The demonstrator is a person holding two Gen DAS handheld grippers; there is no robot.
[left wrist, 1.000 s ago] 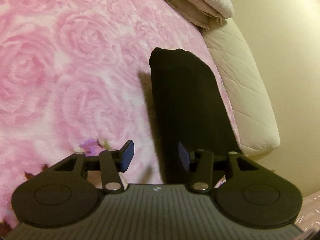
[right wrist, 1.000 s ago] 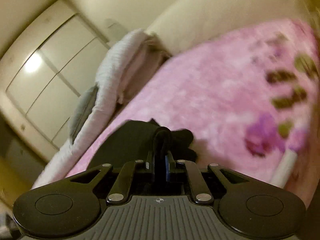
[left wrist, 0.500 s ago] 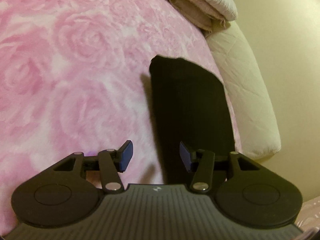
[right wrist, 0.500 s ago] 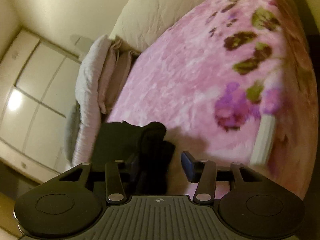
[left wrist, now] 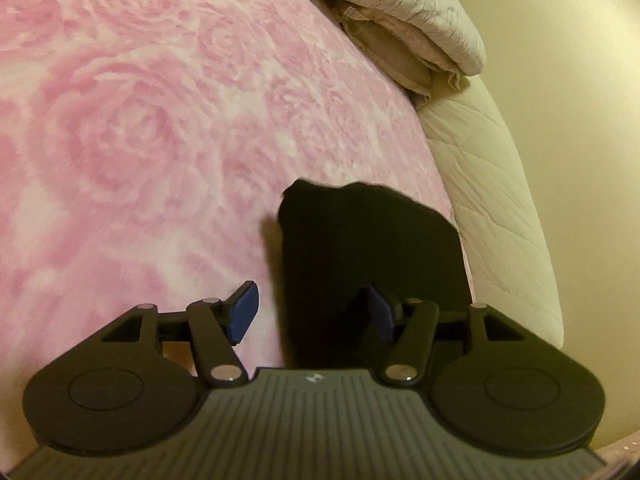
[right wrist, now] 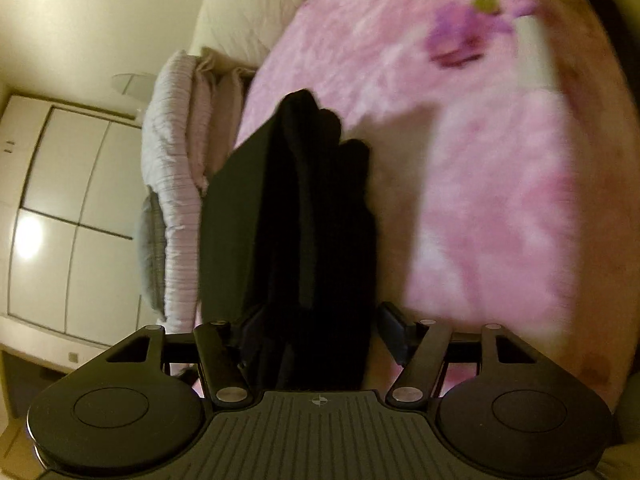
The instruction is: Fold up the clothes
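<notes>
Light: dim, warm yellow indoor cast.
Glare: bright lamp reflection on glossy wardrobe door (right wrist: 28, 236).
Shadows: soft, left of black garment (left wrist: 372, 264).
Blur: motion smear over pink blanket (right wrist: 500, 160), right view.
Distortion: fisheye bending, dark corners.

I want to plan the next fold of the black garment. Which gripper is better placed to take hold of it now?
Probably the right gripper: the black garment lies between its open fingers, so closing could grasp it. The left gripper is also open, but it straddles only the garment's edge, with one of its fingers over the pink blanket.

Pink rose blanket (left wrist: 160, 140), quilted mattress (left wrist: 492, 216), white wardrobe (right wrist: 60, 208).
</notes>
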